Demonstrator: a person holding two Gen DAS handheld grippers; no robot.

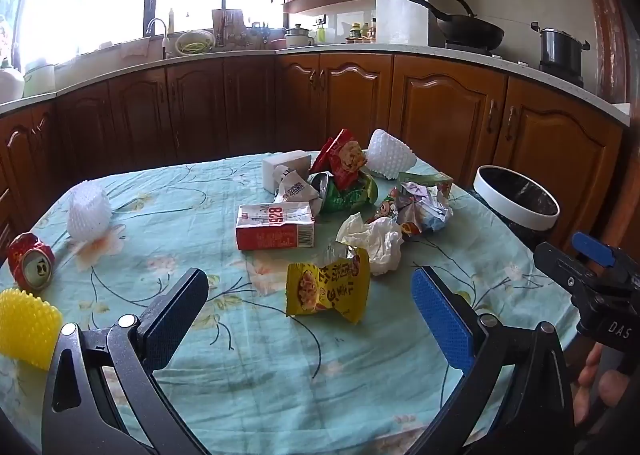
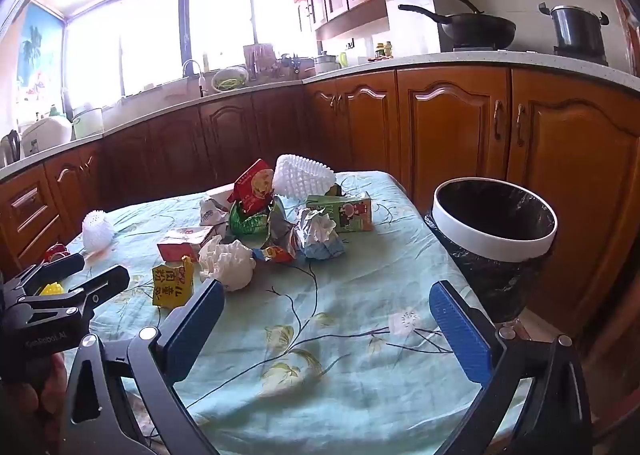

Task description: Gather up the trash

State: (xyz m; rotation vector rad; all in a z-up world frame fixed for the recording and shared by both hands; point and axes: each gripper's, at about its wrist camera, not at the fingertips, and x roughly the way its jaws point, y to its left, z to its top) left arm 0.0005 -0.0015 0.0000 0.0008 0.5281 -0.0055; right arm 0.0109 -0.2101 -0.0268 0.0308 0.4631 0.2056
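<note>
both tools are spread wide with nothing between their fingers: the left gripper [image 1: 310, 309] hovers above the tablecloth [image 1: 256, 367] just short of the yellow snack wrapper [image 1: 326, 289], and the right gripper [image 2: 326, 325] hangs over bare cloth near the table edge. the remaining trash lies mid-table: red carton [image 1: 275, 226], white crumpled tissue [image 2: 228, 264], green wrapper [image 2: 250, 220]. the black-lined bin [image 2: 495, 223] stands just beside the table's right edge.
</note>
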